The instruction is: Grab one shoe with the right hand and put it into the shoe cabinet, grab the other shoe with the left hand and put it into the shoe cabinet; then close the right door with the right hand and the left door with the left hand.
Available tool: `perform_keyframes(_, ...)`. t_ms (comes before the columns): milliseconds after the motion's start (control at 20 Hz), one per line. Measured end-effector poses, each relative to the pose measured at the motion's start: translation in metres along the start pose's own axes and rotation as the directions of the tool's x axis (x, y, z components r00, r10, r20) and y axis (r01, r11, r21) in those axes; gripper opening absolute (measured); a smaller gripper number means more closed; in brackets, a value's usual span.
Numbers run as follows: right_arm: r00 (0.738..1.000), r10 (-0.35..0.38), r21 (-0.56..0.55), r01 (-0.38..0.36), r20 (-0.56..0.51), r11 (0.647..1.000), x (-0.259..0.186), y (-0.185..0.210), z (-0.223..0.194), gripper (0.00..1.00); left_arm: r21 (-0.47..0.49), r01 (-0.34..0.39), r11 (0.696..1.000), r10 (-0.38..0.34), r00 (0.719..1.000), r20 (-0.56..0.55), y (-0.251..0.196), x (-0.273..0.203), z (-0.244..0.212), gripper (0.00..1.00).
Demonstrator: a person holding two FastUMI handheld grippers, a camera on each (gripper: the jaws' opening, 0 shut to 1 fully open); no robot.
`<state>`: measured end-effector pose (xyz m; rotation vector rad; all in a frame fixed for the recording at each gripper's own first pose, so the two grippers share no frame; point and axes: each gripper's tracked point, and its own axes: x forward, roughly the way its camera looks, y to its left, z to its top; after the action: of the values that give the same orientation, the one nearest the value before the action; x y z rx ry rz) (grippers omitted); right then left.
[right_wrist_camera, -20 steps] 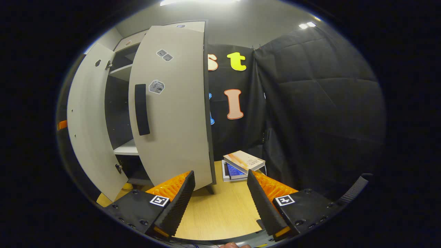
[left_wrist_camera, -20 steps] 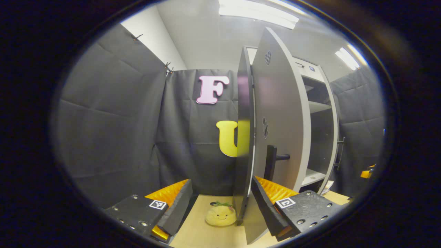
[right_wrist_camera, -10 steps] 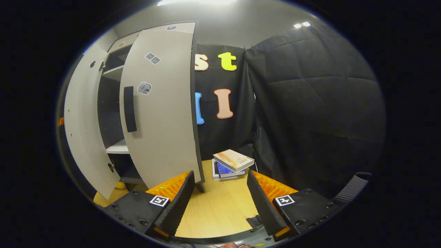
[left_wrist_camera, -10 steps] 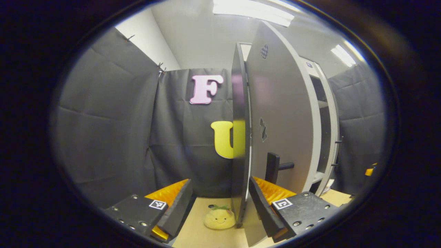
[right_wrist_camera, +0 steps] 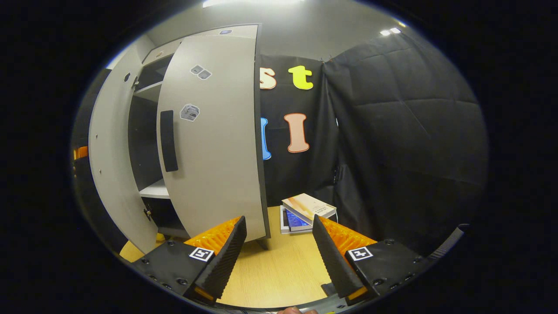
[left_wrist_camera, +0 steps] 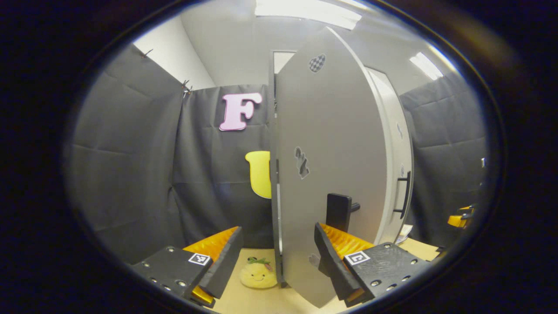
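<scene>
- Left gripper view: the left gripper (left_wrist_camera: 277, 261) is wide open and grips nothing; the left door (left_wrist_camera: 331, 174) of the shoe cabinet (left_wrist_camera: 392, 144) stands between its two fingers, its lower edge coming down into the gap; whether either finger touches the panel I cannot tell; the door's dark handle (left_wrist_camera: 339, 212) sits just above the finger on the view's right; beyond it the right door (left_wrist_camera: 399, 174) with its thin bar handle (left_wrist_camera: 406, 192) lies edge-on; a yellow plush toy (left_wrist_camera: 258, 274) lies on the wooden floor (left_wrist_camera: 261, 301) just past the gap, left of the door's foot.
- Right gripper view: the right gripper (right_wrist_camera: 279, 257) is also spread wide with nothing held; the right door (right_wrist_camera: 218, 144) stands partly ajar just beyond the finger on the view's left, apart from it; the dark strip handle (right_wrist_camera: 168, 140) is well above that finger; the left door (right_wrist_camera: 109, 165) shows farther left, with shelves (right_wrist_camera: 152, 190) visible between them; a stack of books (right_wrist_camera: 307, 211) lies on the floor by the black cloth wall, near the other finger's tip.
- The shoes cannot be made out inside the cabinet.
</scene>
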<state>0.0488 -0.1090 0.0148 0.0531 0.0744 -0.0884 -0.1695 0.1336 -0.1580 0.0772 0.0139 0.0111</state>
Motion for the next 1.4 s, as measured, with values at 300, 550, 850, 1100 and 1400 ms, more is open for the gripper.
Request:
perform_keyframes(300, 1.0, 0.027, 0.004, -0.027, -0.01, 1.0, 0.023, -0.021, 0.013, 0.96, -0.015, -0.036, 0.999, 0.036, 0.999, 0.007, -0.077, 0.023, -0.007, 0.93)
perform_keyframes(550, 0.998, 0.064, 0.007, -0.064, 0.003, 0.998, 0.036, -0.032, 0.02, 0.95, -0.041, -0.088, 0.995, 0.088, 0.996, 0.01, -0.113, 0.046, -0.018, 0.94)
perform_keyframes(850, 0.996, 0.086, 0.013, -0.087, 0.015, 0.996, 0.049, -0.035, 0.034, 0.96, -0.12, -0.058, 0.991, 0.059, 0.998, -0.001, -0.122, 0.025, -0.021, 0.94)
perform_keyframes(1100, 0.993, 0.09, 0.015, -0.091, 0.072, 0.996, 0.055, -0.021, 0.06, 0.96, -0.087, -0.059, 0.994, 0.062, 0.998, 0.024, -0.113, -0.013, -0.01, 0.93)
perform_keyframes(1400, 0.98, 0.134, -0.051, -0.128, 0.147, 0.991, 0.052, 0.014, 0.076, 0.96, -0.093, -0.054, 0.994, 0.06, 0.997, 0.056, -0.114, -0.06, -0.02, 0.95)
